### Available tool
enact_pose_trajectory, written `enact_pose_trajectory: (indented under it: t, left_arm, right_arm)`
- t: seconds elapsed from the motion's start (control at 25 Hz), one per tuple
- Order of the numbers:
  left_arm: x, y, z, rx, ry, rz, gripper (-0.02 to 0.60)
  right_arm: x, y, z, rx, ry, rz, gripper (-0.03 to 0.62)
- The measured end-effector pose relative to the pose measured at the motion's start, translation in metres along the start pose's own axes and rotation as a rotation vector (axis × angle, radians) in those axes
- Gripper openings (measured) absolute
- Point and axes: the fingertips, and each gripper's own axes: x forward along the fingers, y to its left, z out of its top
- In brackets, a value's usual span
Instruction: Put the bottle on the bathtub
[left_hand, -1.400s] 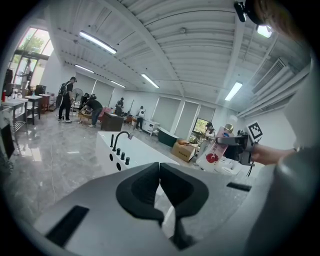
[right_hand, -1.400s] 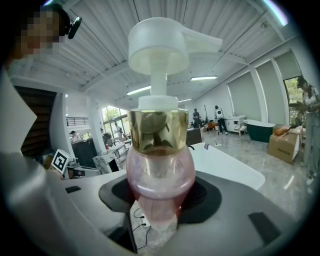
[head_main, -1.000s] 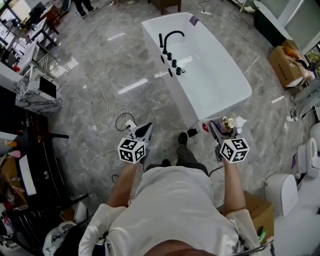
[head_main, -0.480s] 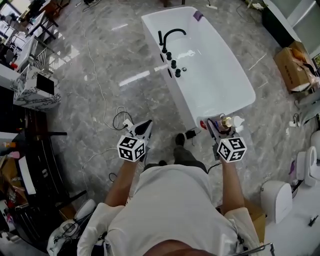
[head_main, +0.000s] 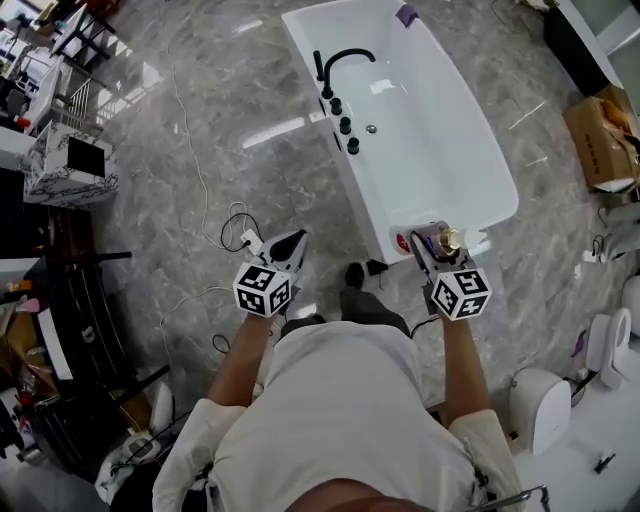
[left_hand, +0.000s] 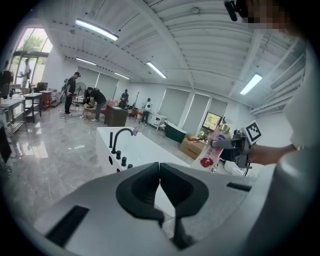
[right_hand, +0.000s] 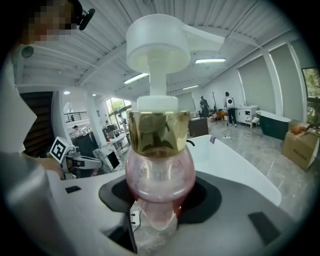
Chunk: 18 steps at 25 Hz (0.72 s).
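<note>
A pink pump bottle (right_hand: 159, 175) with a gold collar and a white pump head is held in my right gripper (right_hand: 159, 210), which is shut on it. From the head view, the bottle (head_main: 447, 241) hangs over the near end of the white bathtub (head_main: 470, 150), at its rim. My left gripper (head_main: 287, 248) is over the floor, left of the tub, jaws shut and empty. The left gripper view looks past its closed gripper (left_hand: 160, 192) to the bathtub (left_hand: 145, 150) and the bottle (left_hand: 212, 152) at right.
A black faucet (head_main: 338, 62) and its knobs stand on the tub's left rim. White cables (head_main: 240, 235) lie on the grey marble floor by my left gripper. A cardboard box (head_main: 600, 135) sits at right, a toilet (head_main: 540, 405) at lower right, desks at far left.
The view has closed in on the tub. My right gripper with the bottle now stands over the tub's near rim; the left gripper keeps its place over the floor.
</note>
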Motion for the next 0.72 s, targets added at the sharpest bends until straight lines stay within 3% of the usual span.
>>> enact_pose_trajectory:
  t: [0.44,0.72]
  left_arm:
    - [0.064,0.013,0.026,-0.025,0.037,0.082,0.009]
    - [0.085,0.022,0.022,-0.023,0.079,0.068,0.009]
  right_arm:
    - [0.058,-0.061,0.015,0.0,0.069,0.095,0.232]
    - [0.087,-0.074,0.015,0.012,0.095,0.105,0.233]
